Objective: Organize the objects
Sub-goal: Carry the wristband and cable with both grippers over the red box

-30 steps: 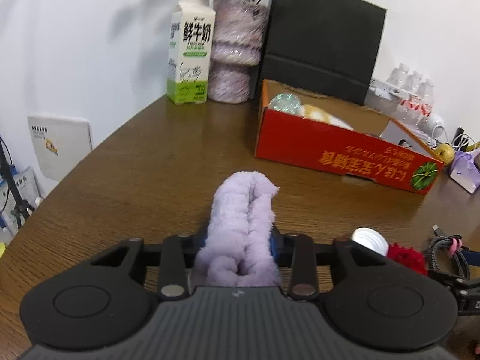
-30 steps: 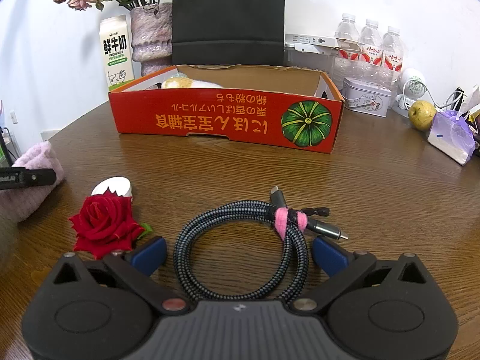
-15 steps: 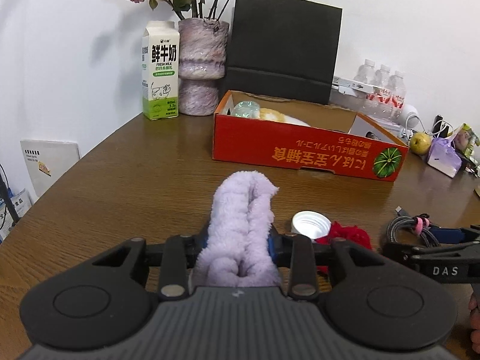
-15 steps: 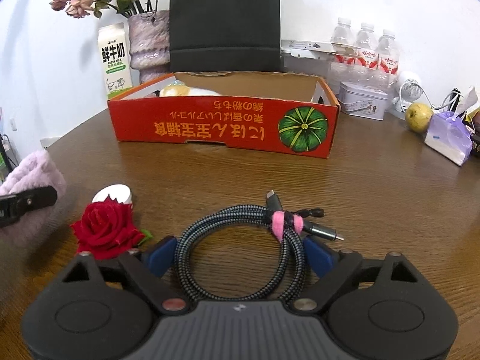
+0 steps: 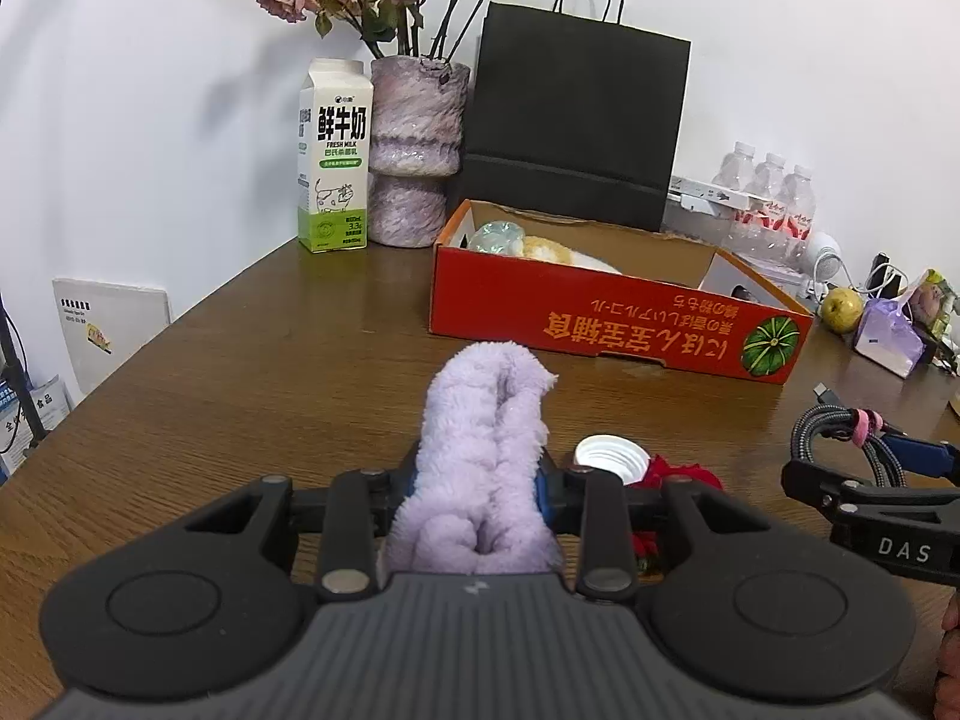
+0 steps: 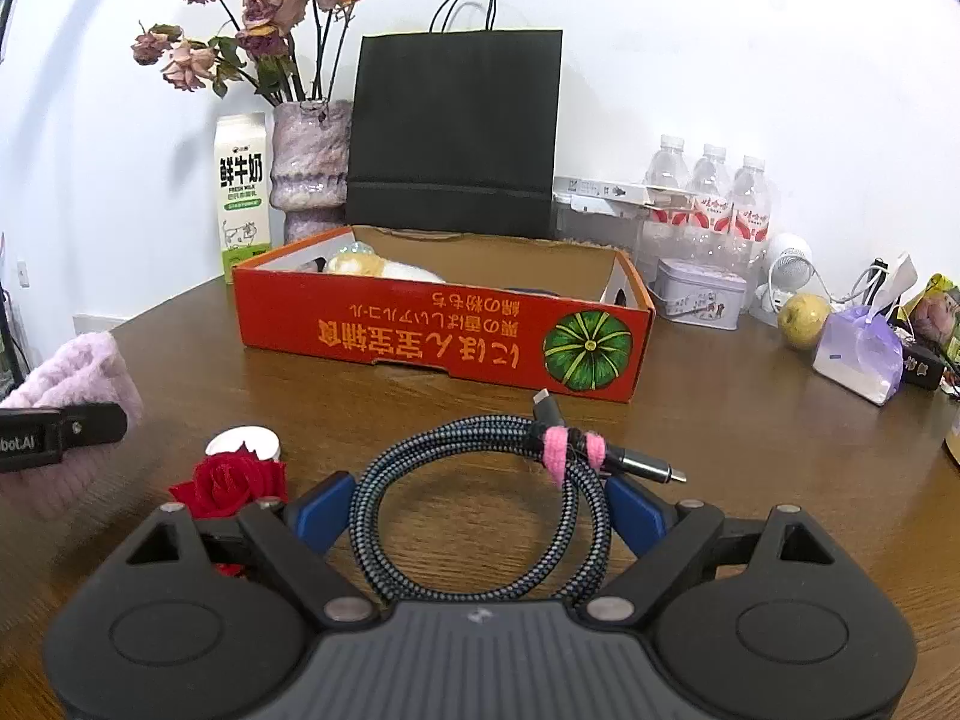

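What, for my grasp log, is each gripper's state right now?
Left gripper: closed on the purple fluffy cloth.
Right gripper: closed on the coiled cable, pads on both sides.

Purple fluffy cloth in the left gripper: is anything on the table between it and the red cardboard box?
Nothing visible. The purple fluffy cloth sits clamped in the left gripper, and only bare brown wooden table lies between it and the red cardboard box. The white cap sits off to the right.

My views are bright and evenly lit, soft shadows on the white wall (image 5: 150,120), sharp centrally, fisheye-bent with dark corners.
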`<state>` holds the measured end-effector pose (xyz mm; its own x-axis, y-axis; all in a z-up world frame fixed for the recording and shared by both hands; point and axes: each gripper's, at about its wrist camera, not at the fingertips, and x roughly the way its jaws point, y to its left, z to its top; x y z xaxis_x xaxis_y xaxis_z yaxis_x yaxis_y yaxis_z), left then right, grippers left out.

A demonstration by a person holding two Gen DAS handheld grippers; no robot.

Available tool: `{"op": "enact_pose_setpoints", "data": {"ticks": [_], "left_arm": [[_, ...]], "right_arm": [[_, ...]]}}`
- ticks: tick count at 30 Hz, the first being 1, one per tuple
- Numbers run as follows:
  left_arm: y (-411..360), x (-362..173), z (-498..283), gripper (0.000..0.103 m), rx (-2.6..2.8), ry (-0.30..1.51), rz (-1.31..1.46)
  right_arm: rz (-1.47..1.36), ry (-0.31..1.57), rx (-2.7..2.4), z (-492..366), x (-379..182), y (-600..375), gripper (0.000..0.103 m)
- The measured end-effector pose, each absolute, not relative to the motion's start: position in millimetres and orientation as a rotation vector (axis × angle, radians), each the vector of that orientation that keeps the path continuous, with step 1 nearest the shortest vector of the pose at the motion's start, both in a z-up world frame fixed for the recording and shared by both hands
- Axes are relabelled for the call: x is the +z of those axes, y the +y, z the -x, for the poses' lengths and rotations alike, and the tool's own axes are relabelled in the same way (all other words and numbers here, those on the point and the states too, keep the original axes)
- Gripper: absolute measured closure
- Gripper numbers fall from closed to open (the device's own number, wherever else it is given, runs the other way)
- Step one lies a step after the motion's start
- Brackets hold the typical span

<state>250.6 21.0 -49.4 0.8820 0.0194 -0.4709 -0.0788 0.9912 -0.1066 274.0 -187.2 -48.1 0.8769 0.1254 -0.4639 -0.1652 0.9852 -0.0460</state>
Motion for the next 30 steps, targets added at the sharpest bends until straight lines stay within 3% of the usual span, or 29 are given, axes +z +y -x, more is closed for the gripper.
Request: {"op": "enact_pose_setpoints", "data": {"ticks": [30], "left_arm": [[-14,-18,-218,0.070,0.038,0.355,0.116]], "right_arm": [[0.053,0.343,0.237,-232,-21,-185,0.014]]}}
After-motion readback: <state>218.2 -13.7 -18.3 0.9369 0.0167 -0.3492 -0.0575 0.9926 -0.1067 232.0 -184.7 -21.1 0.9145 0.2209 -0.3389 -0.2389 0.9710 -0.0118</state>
